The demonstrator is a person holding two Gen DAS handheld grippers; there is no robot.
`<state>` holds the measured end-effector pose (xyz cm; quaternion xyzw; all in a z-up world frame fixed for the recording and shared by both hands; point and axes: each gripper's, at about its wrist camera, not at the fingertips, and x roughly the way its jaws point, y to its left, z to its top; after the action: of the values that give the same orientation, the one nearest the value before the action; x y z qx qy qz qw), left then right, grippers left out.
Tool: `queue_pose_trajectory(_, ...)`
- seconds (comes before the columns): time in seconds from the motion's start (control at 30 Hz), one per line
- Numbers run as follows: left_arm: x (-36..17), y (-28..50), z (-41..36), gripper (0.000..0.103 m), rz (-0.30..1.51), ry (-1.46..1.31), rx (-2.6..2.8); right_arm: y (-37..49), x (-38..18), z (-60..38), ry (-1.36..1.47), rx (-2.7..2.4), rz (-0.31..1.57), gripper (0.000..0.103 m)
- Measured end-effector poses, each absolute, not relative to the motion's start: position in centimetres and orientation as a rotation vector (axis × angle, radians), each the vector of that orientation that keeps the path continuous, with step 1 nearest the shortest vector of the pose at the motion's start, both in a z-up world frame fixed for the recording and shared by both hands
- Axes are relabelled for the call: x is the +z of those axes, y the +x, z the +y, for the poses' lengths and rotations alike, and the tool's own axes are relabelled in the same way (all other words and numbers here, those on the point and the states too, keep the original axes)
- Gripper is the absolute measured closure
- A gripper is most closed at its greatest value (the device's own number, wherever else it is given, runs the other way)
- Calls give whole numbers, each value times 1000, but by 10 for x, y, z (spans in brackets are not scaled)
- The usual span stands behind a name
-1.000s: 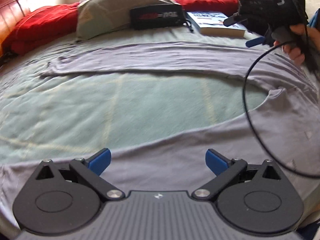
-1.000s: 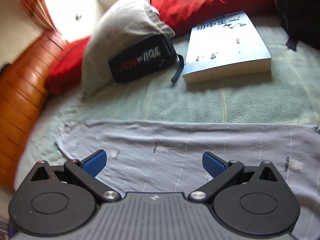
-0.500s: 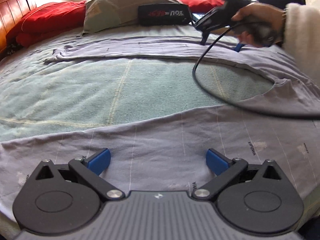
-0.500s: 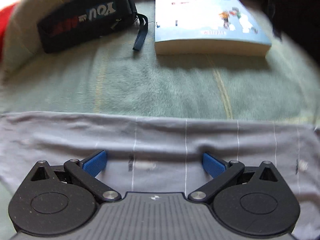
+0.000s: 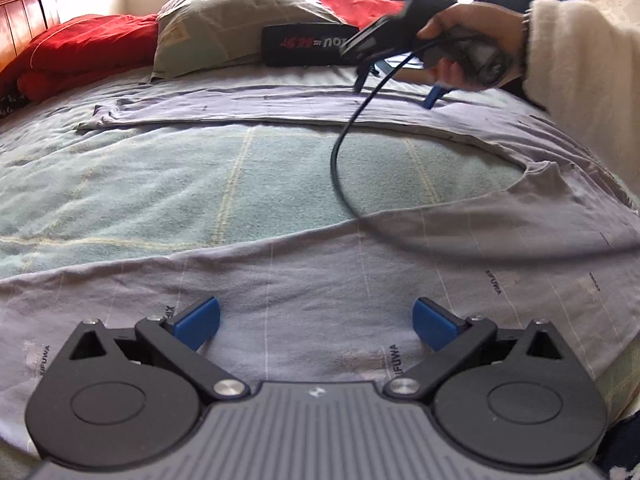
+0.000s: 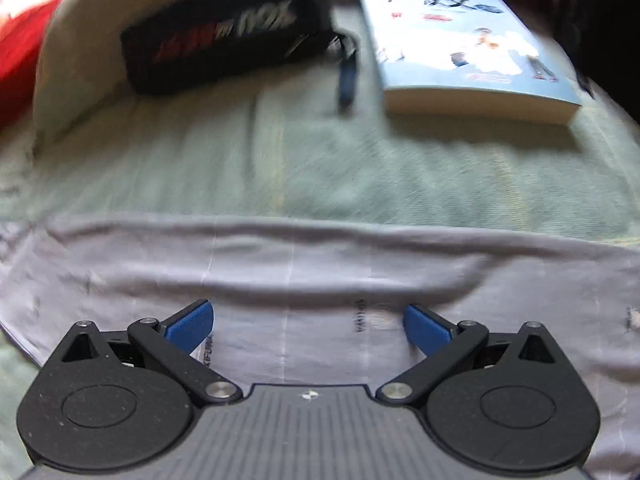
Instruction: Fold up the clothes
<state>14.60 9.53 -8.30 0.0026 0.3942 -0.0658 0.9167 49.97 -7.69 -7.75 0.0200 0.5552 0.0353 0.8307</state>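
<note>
Grey cotton trousers (image 5: 320,288) lie spread on the bed (image 5: 200,184), 1 leg running across the near side and the other across the far side, the 2 joining at the right, with green blanket bare between them. Over the last second the left tongs (image 5: 316,316) have come lower and closer over the near leg, and the right tongs (image 6: 308,322) have swung from a raised, slanted look at the headboard end down to the far leg; the right view is smeared, so that tool seems to be in motion. Both pairs of tongs are spread wide with nothing between the blue pads (image 5: 198,318), and each now straddles a stretch of fabric. That suggests the step in hand is lining up a pinch on each leg, probably so 1 leg can be carried over onto the other; no fold has been made yet. From the left view, the hand (image 5: 460,52) holding the right tool sits above the far leg, and its black cable (image 5: 340,160) loops down across the blanket and the near leg, where it could drag or snag the cloth. Beyond the far leg, a black pouch (image 6: 224,36) and a book (image 6: 464,44) rest near the hem, with a pillow (image 5: 232,20) and red bedding (image 5: 88,48) behind; none touches the trousers.
</note>
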Motion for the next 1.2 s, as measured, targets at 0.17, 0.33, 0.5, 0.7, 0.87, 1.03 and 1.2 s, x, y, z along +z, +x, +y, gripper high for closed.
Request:
queue_pose_trajectory(0.17,-82,144,97,1,808,1,-135,511,-78,-72,4,80,1092,0)
queue_pose_trajectory(0.33,-76,140,92,1,800,20,-124,493,-44,-140,94,185,1093,0)
queue_pose_trajectory(0.5,-68,140,80,1,790,40,-125,458,-38,-238,136,93,1142,0)
queue_pose_trajectory(0.7,-65,140,59,1,812,79,-144,445,-72,-293,153,-37,1171,0)
queue_pose_trajectory(0.87,-67,137,45,1,847,98,-131,467,-73,-291,83,1,1096,0)
queue_pose_trajectory(1.03,-63,129,36,1,844,111,-136,463,-49,-322,244,79,1092,0)
queue_pose_trajectory(1.2,-61,133,27,1,835,118,-151,427,-42,-326,263,113,1176,0)
